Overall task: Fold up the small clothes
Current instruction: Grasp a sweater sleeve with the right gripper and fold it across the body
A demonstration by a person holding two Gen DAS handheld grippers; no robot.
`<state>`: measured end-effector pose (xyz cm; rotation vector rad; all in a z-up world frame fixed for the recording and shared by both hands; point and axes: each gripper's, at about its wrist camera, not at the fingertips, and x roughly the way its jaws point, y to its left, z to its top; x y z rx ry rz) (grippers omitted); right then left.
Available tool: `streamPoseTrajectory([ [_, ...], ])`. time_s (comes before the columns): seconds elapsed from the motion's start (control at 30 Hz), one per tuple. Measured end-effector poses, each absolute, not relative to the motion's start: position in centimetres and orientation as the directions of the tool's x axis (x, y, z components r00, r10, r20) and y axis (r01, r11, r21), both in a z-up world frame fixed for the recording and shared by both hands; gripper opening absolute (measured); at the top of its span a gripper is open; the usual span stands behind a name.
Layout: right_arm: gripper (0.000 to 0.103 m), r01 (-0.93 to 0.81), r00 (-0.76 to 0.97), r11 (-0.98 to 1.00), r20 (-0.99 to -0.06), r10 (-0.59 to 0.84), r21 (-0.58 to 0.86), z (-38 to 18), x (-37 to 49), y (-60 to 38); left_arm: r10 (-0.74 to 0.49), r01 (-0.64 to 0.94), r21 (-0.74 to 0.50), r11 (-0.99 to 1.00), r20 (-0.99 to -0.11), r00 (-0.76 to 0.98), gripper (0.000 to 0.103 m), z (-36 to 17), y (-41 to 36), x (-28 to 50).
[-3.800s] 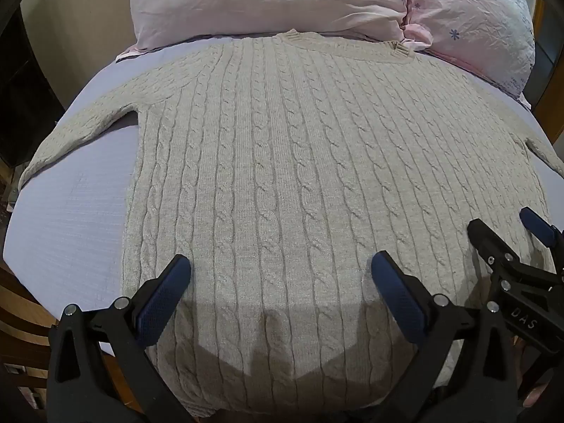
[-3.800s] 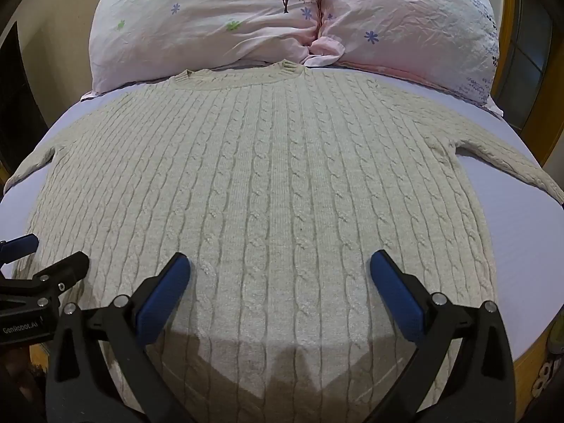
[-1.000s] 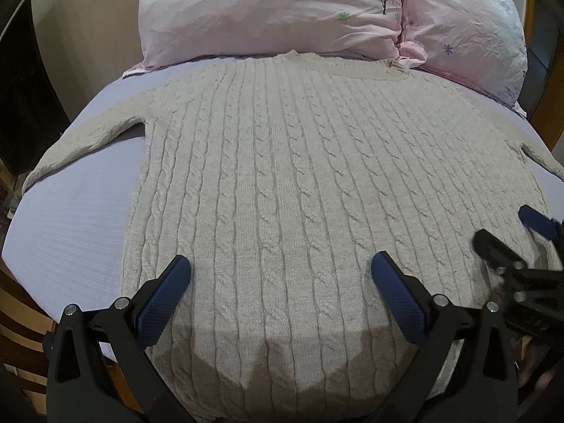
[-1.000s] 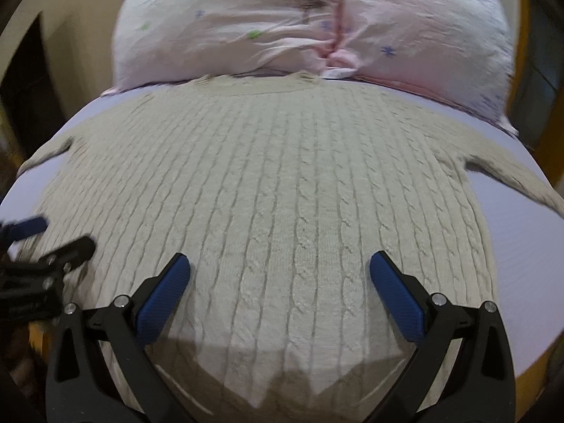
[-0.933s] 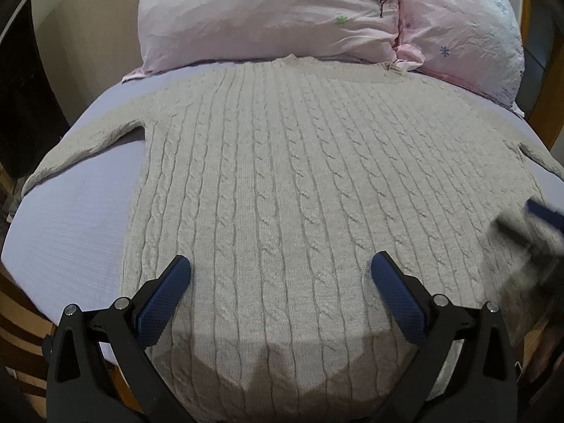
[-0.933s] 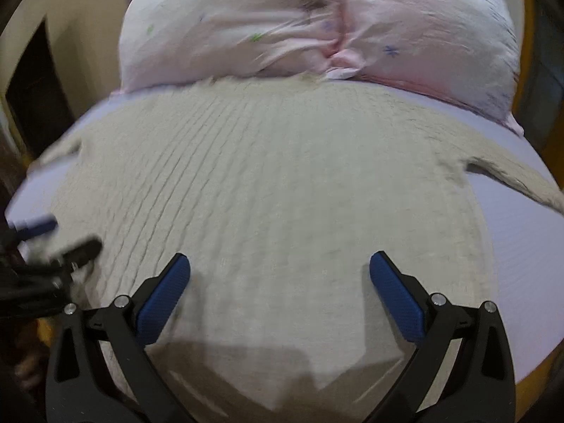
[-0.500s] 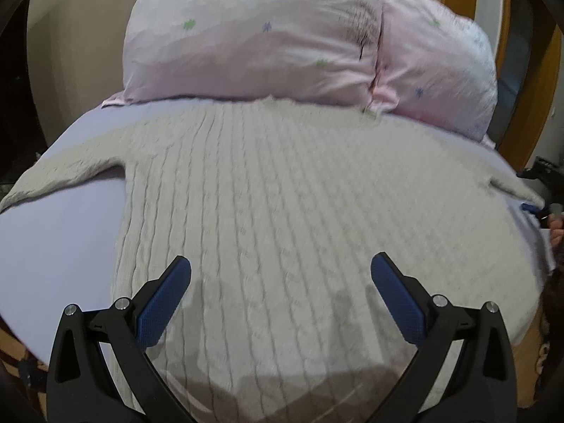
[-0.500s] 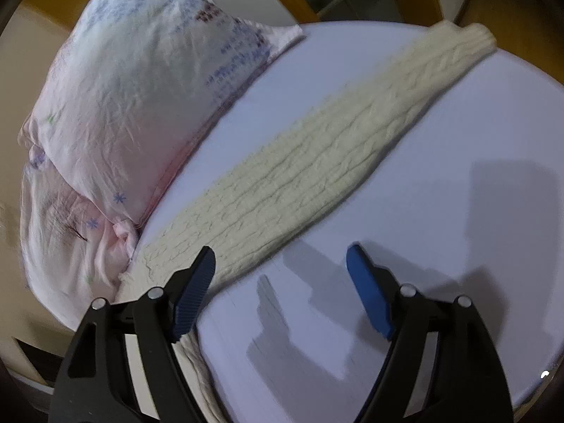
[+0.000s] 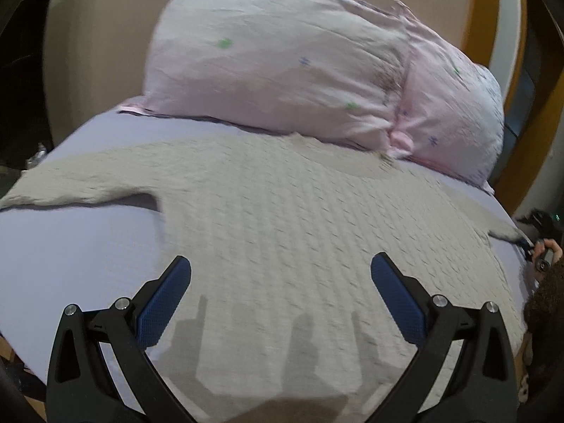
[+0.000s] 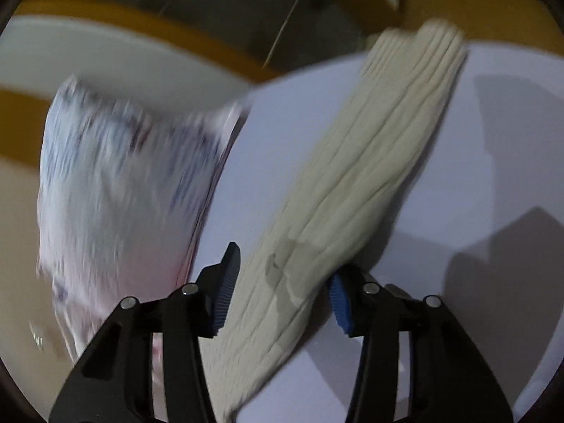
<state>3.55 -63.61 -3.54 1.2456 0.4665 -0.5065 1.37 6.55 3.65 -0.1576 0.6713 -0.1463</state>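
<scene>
Both rigs look like the same build; the left gripper (image 9: 281, 283) is matte black plastic, two chunky arms splaying out in a V, each with a triangular cut-out near its base; the fingers (image 9: 163, 307) carry flat royal-blue rubber pads with a fine dimpled grid texture; two round silver screw heads sit on top of each arm. The right gripper (image 10: 282, 290) has the same black frame and silver screws; its blue pads (image 10: 341, 305) look ribbed along the edge from this angle. At the far right edge of the left view there's a bit of bare skin (image 9: 551, 246) on a black handle, blurry.
</scene>
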Motion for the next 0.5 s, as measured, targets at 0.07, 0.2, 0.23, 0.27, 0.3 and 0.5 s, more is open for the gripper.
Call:
streamPoseTrajectory([
  [0.07,0.008,0.642,0.765,0.262,-0.620,-0.171,0.720,-2.7,3.4,-63.6,-0.161,0.048,-0.201,0.978,-0.595,0.787,0.102,3.9,8.4,1.3],
  [0.2,0.008,0.595,0.785,0.580,-0.557,-0.270,0.557,4.0,5.1,-57.1,-0.093,-0.052,-0.232,0.971,-0.572,0.815,0.102,4.4,12.5,1.3],
  [0.23,0.008,0.543,0.810,0.665,-0.528,-0.255,0.512,6.0,6.3,-54.1,-0.072,-0.082,-0.244,0.966,-0.563,0.823,0.102,4.5,13.5,1.3],
  [0.27,0.008,0.479,0.837,0.739,-0.500,-0.221,0.474,7.8,7.5,-50.8,-0.049,-0.123,-0.268,0.956,-0.556,0.830,0.102,4.7,15.0,1.3],
  [0.3,0.008,0.386,0.868,0.813,-0.470,-0.159,0.436,9.7,9.0,-46.7,-0.035,-0.153,-0.293,0.944,-0.550,0.834,0.102,4.8,16.2,1.4],
  [0.5,0.008,-0.085,0.838,0.943,-0.489,0.242,0.321,11.2,16.5,-25.8,0.039,-0.313,-0.459,0.832,-0.513,0.858,0.102,4.9,23.4,1.4],
])
